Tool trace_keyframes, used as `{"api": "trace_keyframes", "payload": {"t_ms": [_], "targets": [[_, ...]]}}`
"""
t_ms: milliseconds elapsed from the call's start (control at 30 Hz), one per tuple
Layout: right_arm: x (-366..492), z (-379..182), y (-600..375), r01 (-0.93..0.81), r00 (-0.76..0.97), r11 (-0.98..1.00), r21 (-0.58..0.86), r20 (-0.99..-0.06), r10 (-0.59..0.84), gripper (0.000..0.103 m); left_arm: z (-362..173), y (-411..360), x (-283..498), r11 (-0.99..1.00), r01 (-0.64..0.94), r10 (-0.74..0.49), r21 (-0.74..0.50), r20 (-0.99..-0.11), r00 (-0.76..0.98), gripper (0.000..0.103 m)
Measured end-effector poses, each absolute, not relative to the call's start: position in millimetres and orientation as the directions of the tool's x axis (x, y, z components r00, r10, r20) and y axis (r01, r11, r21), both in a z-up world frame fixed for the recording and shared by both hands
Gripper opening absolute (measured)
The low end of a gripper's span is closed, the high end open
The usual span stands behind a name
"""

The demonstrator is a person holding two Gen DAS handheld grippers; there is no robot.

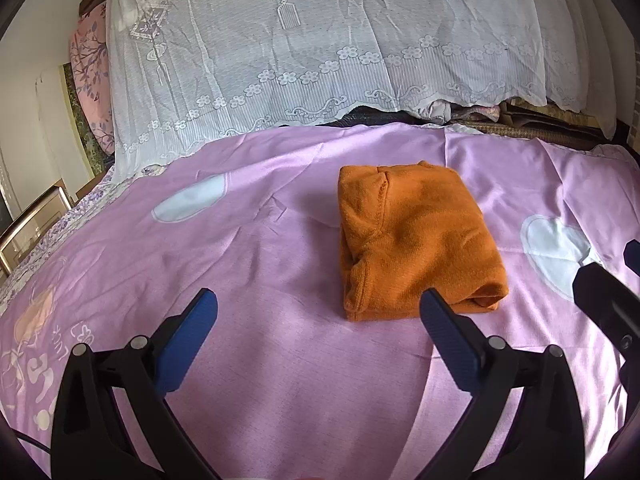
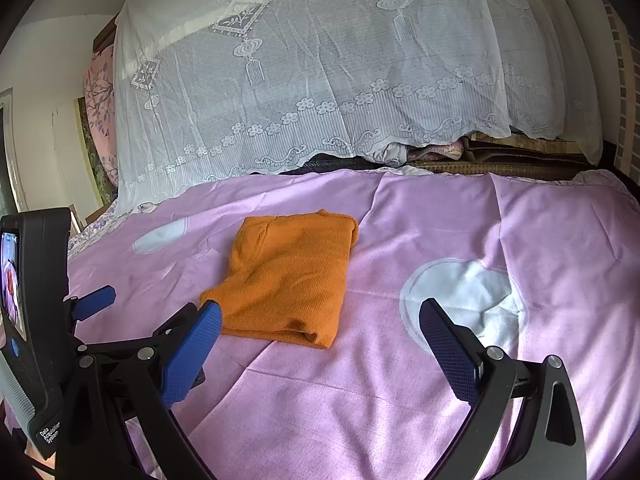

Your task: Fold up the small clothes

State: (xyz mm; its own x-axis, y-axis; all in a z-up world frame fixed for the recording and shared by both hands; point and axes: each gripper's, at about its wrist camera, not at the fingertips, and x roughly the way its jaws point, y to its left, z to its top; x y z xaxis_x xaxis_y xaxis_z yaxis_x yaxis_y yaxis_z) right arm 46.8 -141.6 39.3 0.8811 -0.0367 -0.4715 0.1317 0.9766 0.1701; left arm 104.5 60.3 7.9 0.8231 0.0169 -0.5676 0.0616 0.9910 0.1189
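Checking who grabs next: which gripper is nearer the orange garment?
Left, narrowly. Left gripper is open just before the orange garment's near edge; right gripper is open, offset toward its right corner.

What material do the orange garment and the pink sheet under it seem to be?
Orange garment: probably a soft knit, matte, with fine ribbed lines and thick rounded folds. Pink sheet: likely a thin woven fabric, smooth with a slight sheen and sharp shallow creases.

Bed, pink sheet (image 1: 280, 360); 1 folded orange garment (image 1: 416, 240) lying on it.
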Motion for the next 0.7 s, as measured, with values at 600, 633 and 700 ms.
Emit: {"api": "trace_keyframes", "payload": {"t_ms": [600, 633, 700], "targets": [[49.4, 37.1, -144.1, 0.124, 0.878, 0.981, 0.150, -0.477, -0.038, 0.099, 9.4, 59.6, 100.9, 0.993, 0.062, 0.009, 0.105, -0.567, 0.824, 0.099], [49.2, 37.0, -143.9, 0.126, 0.878, 0.981, 0.149, -0.477, -0.040, 0.100, 9.9, 60.0, 99.3, 0.993, 0.062, 0.008, 0.104, -0.567, 0.823, 0.099], [50.2, 36.0, -145.2, 0.131, 0.876, 0.980, 0.147, -0.480, -0.045, 0.100, 10.4, 60.5, 93.9, 0.993, 0.067, 0.001, 0.100, -0.567, 0.824, 0.099]]}}
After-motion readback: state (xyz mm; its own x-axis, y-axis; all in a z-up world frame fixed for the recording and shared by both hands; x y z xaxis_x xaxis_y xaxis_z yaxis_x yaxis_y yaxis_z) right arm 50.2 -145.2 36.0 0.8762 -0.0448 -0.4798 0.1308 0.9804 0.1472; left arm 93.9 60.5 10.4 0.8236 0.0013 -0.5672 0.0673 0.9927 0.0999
